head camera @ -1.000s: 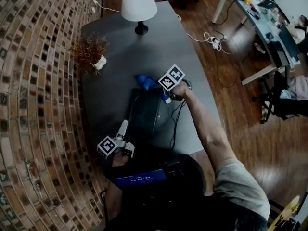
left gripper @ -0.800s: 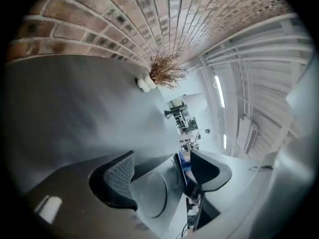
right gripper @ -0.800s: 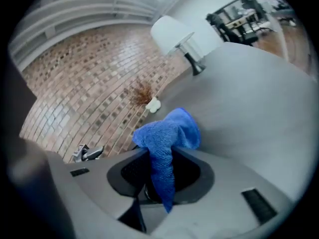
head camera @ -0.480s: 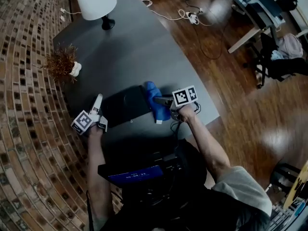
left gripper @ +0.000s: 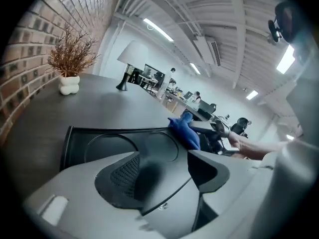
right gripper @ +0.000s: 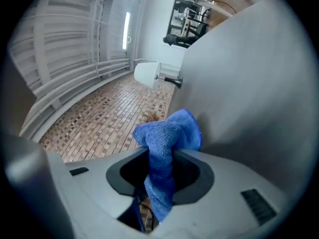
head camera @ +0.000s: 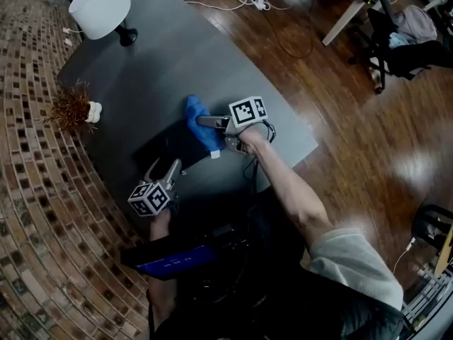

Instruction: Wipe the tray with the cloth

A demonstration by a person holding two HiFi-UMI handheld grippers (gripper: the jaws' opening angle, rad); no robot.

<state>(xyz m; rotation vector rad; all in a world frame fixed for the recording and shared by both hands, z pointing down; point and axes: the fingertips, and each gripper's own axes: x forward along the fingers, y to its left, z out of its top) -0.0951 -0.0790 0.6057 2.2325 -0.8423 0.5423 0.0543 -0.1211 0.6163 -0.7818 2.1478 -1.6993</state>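
A dark tray (head camera: 164,147) with round recesses lies on the grey table (head camera: 163,62). My right gripper (head camera: 209,123) reaches in from the right and is shut on a bunched blue cloth (head camera: 199,121), which hangs over the tray's right end. In the right gripper view the cloth (right gripper: 169,131) bulges out between that gripper (right gripper: 160,156)'s jaws. My left gripper (head camera: 164,166) has just been closing. The tray's near corner (left gripper: 99,143) sits between its jaws (left gripper: 164,156), with the pads against its edges. Beyond it the cloth (left gripper: 185,131) is visible.
A white lamp (head camera: 99,9) stands at the far end of the table. A dried plant in a white pot (head camera: 71,108) sits by the brick wall on the left. Cables (head camera: 263,137) trail behind the right hand. The table's right edge drops to wooden floor.
The left gripper has come from the tray's left side to its near corner, rolled, and narrowed its jaws. The right gripper, still holding the cloth, has shifted along the tray's right end.
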